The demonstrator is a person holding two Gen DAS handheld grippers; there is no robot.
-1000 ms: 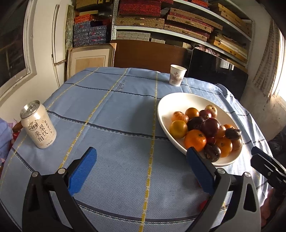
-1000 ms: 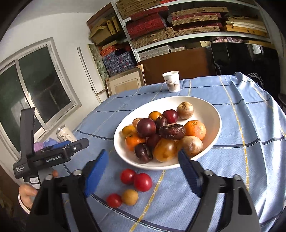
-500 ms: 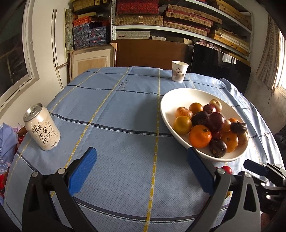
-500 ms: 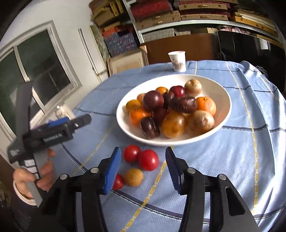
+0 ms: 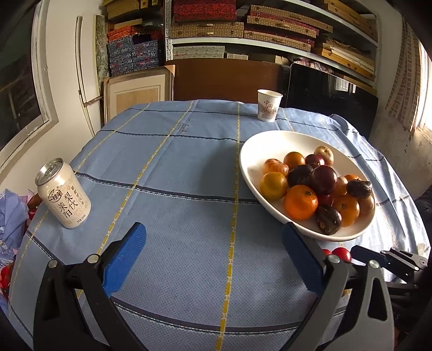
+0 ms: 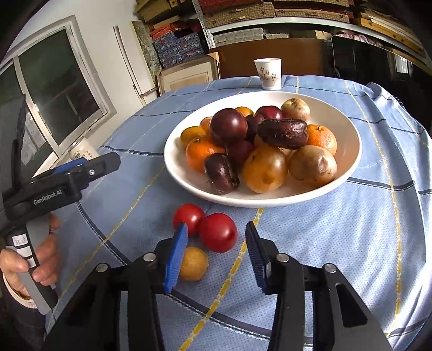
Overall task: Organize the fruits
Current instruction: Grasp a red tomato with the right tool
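Red fruit [image 6: 218,232] betw. closing right gripper [image 6: 214,256] pads, untouched; left gripper [image 5: 213,256] wide, empty.

Storeroom-like back room of a home or small shop, doubling as an eating spot. Metal shelving [image 5: 270,46] along the far wall is stacked with flat woven and cloth-covered gift boxes [image 5: 208,25]; framed panels [image 5: 137,90] and a brown board [image 5: 226,78] lean on the wall just behind the table's far edge, and the plaster by the window [image 5: 425,86] is stained and peeling. Table with a blue checked cloth [image 5: 175,162] carries a drink can [image 5: 63,193] near its left edge, a paper cup [image 5: 268,105] at its far edge, and a white bowl [image 5: 251,159] of fruit toward its right side.
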